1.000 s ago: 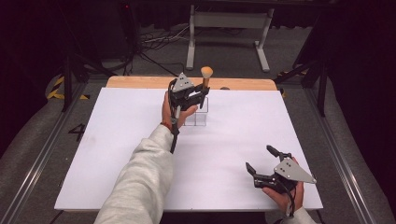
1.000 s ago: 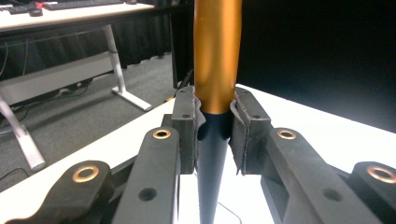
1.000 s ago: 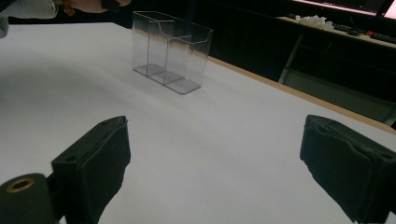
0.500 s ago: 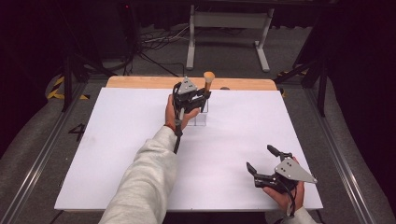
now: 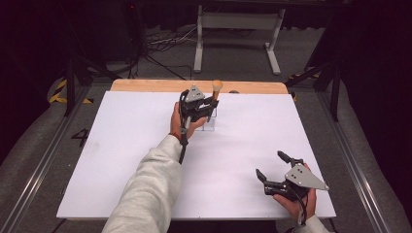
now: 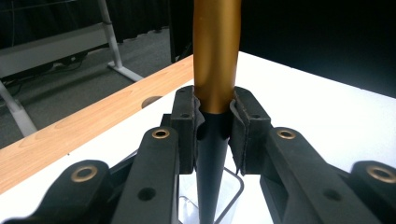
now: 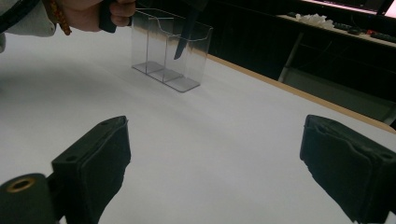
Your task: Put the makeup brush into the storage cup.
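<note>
A gold-and-black brush handle (image 6: 215, 70) is being clamped upright between the jaws of the left gripper (image 5: 201, 108), its black tapered end being held inside a clear acrylic holder (image 7: 169, 49) at the far middle of the white table (image 5: 121, 145). The right gripper (image 5: 274, 170) is being held near the table's near right corner, jaws spread wide and gripping nothing.

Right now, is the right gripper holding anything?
No: the right gripper has its jaws wide apart over bare white table, while the clear holder stands farther off.
</note>
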Tool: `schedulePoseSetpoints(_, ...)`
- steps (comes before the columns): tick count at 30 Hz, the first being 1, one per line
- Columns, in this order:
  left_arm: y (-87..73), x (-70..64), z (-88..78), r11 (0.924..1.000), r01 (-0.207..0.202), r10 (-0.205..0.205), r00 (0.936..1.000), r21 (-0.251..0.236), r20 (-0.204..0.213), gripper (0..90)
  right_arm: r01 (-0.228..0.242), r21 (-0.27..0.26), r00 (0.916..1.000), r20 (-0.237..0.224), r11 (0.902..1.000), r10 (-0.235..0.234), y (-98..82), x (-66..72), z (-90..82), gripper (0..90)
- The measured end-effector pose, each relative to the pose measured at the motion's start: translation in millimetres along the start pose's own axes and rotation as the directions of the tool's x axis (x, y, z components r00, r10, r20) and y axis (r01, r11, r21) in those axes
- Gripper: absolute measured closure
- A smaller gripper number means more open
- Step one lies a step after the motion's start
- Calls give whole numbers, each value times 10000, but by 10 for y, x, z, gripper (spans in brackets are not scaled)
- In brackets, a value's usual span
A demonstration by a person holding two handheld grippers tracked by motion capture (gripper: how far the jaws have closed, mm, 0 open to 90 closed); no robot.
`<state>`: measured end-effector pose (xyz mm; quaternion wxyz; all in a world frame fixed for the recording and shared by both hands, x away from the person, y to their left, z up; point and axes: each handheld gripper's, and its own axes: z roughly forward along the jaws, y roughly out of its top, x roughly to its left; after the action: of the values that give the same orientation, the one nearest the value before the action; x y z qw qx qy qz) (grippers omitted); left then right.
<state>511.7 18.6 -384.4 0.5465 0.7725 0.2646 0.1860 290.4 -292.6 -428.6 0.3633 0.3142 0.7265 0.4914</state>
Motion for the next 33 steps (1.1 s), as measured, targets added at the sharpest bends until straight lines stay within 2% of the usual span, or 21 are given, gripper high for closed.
schedulePoseSetpoints(2,-3,-17,-5,9999,155,-155,9999,-24,11,738,6,-9,10000,21,10000,-6,0,-2,0,92)
schedulePoseSetpoints(10,6,-4,-27,10000,22,-21,10000,50,-39,730,9,3,10000,3,10000,-9,0,0,1,93)
schedulePoseSetpoints(13,20,-13,-63,9999,105,-107,9998,-117,-181,669,-6,-14,10000,16,10000,6,-3,-5,2,93)
schedulePoseSetpoints(14,35,-21,-88,10000,-49,47,9994,-56,-337,626,-9,-15,10000,16,10000,9,-3,-5,2,93)
schedulePoseSetpoints(15,52,-35,-115,9997,-227,228,9985,27,-489,537,-9,12,10000,25,10000,9,-1,-1,2,93)
schedulePoseSetpoints(16,52,-35,-115,9997,-227,228,9985,27,-489,458,-9,12,10000,25,10000,9,-1,-1,2,93)
schedulePoseSetpoints(17,67,-45,-152,9994,-332,329,9982,-51,-507,458,0,3,10000,18,10000,0,1,1,0,93)
schedulePoseSetpoints(19,94,-60,-218,9989,-418,405,9972,-210,-627,391,-11,-40,10000,32,10000,11,6,4,-4,93)
schedulePoseSetpoints(21,131,-73,-287,9983,-532,510,9951,-235,-845,272,38,-43,10000,34,10000,-38,10,7,-5,93)
schedulePoseSetpoints(26,211,-101,-431,9961,-794,749,9919,-397,-1026,188,48,-51,10000,10,10000,-48,14,17,-3,94)
schedulePoseSetpoints(33,276,-166,-554,9932,-1066,1014,9896,-467,-1025,118,55,-41,10000,9,10000,-55,15,21,0,94)
